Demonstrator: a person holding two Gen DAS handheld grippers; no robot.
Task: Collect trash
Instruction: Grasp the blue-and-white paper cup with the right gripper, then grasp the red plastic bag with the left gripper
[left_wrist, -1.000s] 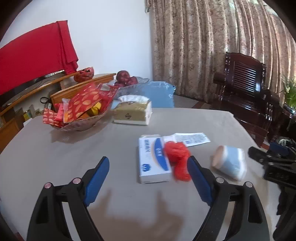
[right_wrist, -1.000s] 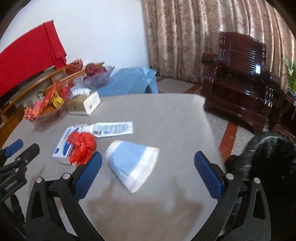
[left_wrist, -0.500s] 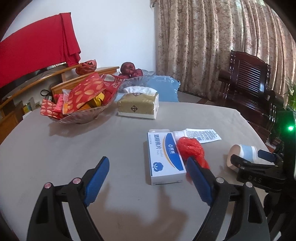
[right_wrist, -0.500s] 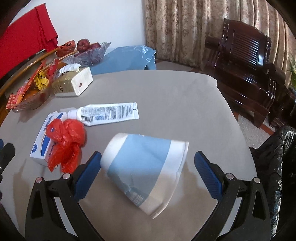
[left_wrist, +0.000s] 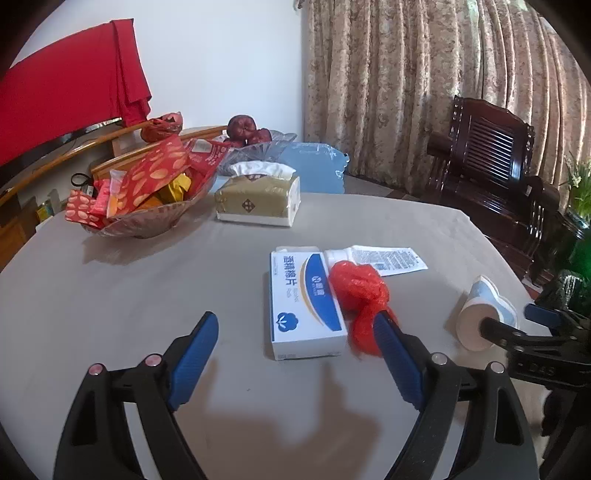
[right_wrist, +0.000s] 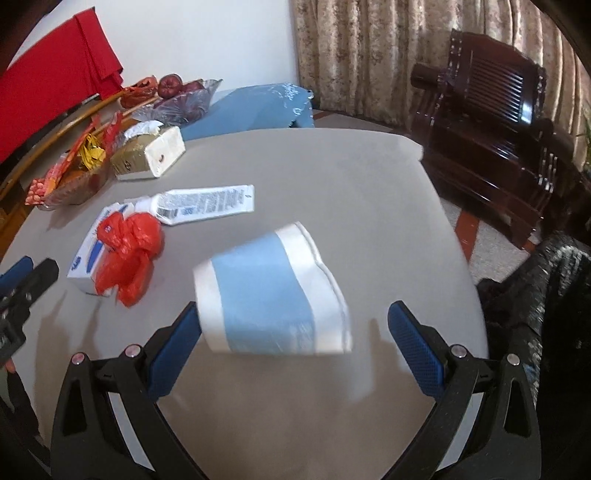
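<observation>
A crushed blue-and-white paper cup (right_wrist: 271, 295) lies on its side on the grey table (right_wrist: 332, 177); it also shows in the left wrist view (left_wrist: 480, 314). My right gripper (right_wrist: 295, 328) is open with the cup between its fingers, the left finger touching it. A crumpled red plastic bag (left_wrist: 360, 295) lies against a white-and-blue box (left_wrist: 303, 301), with a flattened white tube (left_wrist: 384, 256) behind them. My left gripper (left_wrist: 299, 343) is open and empty, just short of the box and bag.
A glass bowl of red snack packets (left_wrist: 140, 199) and a tissue pack (left_wrist: 258, 197) stand at the table's far left. A black trash bag (right_wrist: 543, 295) hangs off the right edge. A dark wooden chair (left_wrist: 491, 177) stands beyond the table.
My right gripper has moved forward so the paper cup now sits between its fingers. My left gripper has come a little closer to the box and red bag.
</observation>
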